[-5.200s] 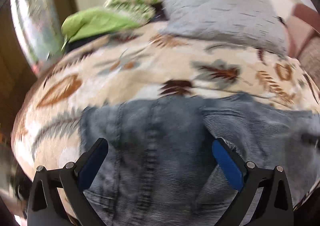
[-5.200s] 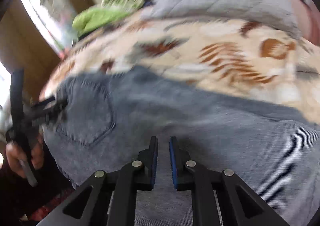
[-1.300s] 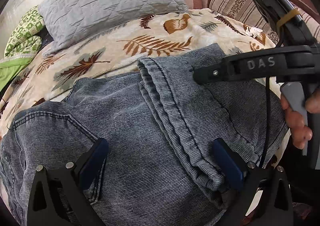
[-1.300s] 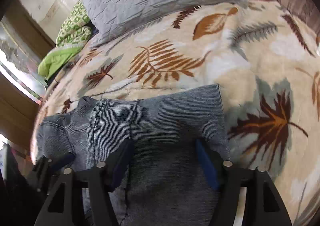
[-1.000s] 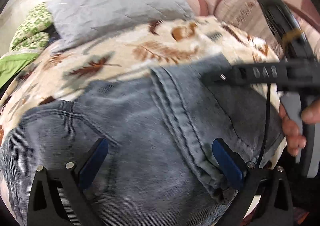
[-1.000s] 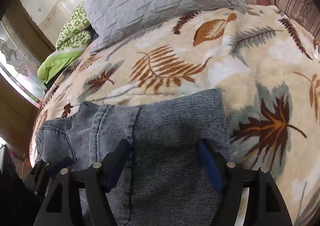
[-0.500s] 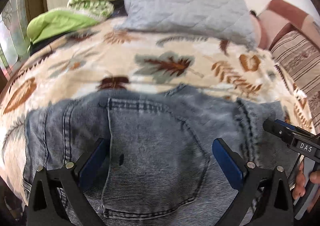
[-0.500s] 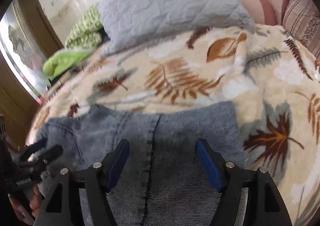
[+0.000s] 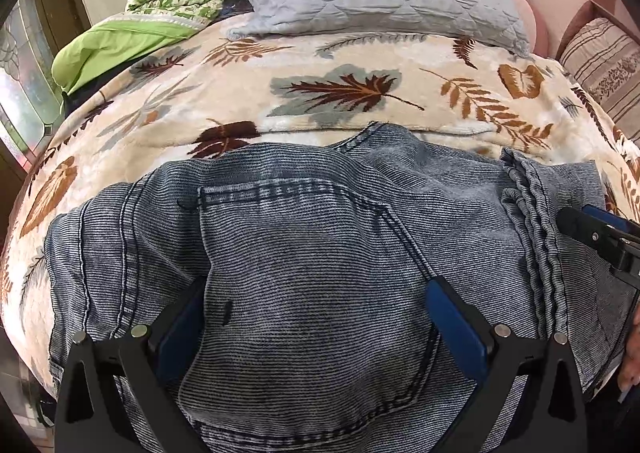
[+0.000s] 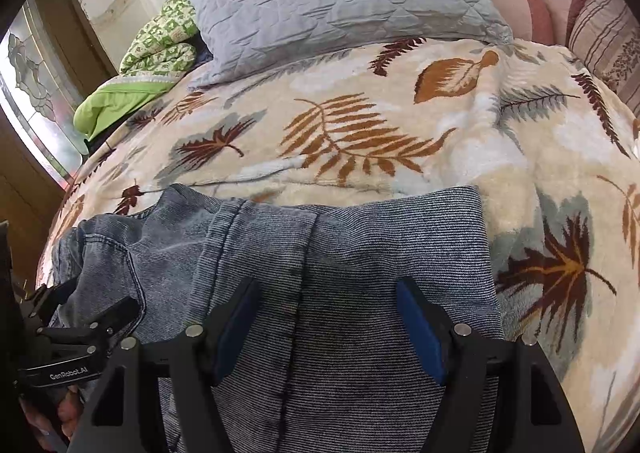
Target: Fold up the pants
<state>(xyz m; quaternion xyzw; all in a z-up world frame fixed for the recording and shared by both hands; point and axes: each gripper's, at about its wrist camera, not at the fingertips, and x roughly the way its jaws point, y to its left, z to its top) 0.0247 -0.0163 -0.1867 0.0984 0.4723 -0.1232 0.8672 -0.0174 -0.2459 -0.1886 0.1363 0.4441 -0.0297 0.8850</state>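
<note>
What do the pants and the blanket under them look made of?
Pants: denim by the look, faded blue-grey, matte, with a fine ribbed weave, double-stitched seams and a patch pocket. Blanket: probably plush fleece, soft fuzzy pile with a slight sheen, printed with leaves.

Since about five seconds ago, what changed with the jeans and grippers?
The right gripper, then shut on the blue-grey denim jeans, now stands open over them. The jeans have been folded over. The left gripper remains open; the leaf-print blanket and grey quilted pillow are unmoved.
</note>
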